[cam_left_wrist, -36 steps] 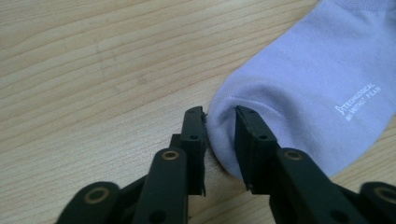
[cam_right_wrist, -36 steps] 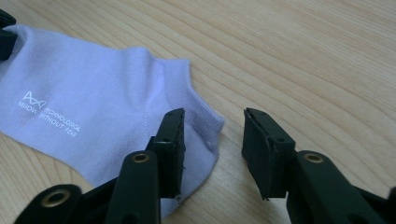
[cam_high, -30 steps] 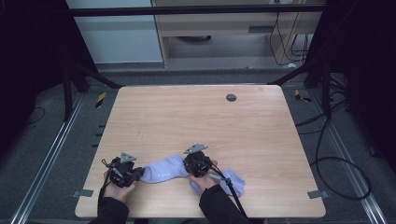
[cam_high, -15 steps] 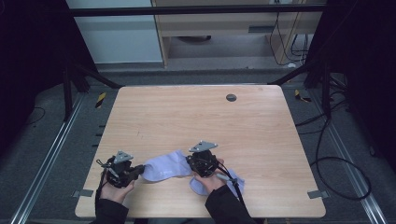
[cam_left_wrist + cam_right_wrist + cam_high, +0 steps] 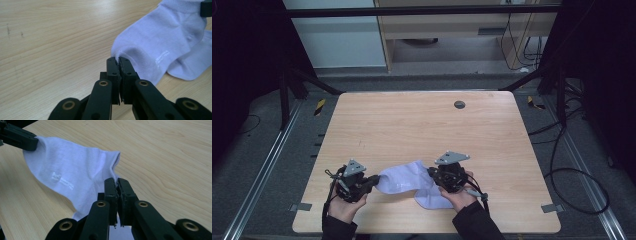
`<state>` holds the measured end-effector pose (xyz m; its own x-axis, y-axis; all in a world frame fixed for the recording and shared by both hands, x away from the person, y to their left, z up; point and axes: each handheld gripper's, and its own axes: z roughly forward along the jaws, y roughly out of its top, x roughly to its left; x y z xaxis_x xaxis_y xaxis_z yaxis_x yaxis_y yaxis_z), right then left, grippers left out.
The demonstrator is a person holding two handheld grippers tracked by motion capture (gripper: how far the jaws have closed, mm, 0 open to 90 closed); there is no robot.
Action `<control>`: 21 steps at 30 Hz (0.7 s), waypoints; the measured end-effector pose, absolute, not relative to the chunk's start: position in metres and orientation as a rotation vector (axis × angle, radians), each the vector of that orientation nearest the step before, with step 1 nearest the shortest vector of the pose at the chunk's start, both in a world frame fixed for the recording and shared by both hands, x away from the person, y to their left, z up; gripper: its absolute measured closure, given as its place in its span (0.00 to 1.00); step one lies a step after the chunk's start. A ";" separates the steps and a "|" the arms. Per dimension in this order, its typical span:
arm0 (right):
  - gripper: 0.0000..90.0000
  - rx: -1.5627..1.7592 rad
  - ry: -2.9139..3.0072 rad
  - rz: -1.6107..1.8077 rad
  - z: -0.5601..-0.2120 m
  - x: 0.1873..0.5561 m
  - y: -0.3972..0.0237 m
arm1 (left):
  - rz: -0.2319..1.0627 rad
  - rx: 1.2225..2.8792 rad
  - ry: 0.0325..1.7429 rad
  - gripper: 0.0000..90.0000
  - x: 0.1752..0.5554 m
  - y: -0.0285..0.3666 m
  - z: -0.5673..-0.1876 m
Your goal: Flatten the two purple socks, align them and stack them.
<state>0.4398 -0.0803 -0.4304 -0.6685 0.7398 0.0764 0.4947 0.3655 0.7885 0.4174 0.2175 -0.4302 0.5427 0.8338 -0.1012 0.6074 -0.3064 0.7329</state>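
The big wooden table (image 5: 422,130) has lots of bare room on its far half and on both sides, with a small dark round hole (image 5: 459,104) near the far edge. Close to the near edge, a white sock (image 5: 404,177) hangs stretched between two grippers, and a second sock (image 5: 432,200) lies flat under it. The left gripper (image 5: 373,181) has its jaws squeezed tight on the toe end. The right gripper (image 5: 432,173) has its jaws squeezed tight on the cuff end.

Pale lilac-white sock (image 5: 404,179), black claws, light wood table (image 5: 412,125).
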 end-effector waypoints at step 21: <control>0.97 1.153 2.295 1.218 -0.431 0.401 -0.147 | 0.310 2.113 1.033 0.97 0.416 0.152 -0.426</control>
<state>0.4012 -0.1475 -0.4314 -0.6338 0.7667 0.1023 0.5143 0.3189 0.7961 0.4161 0.1521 -0.4263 0.6449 0.7573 -0.1029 0.5753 -0.3924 0.7176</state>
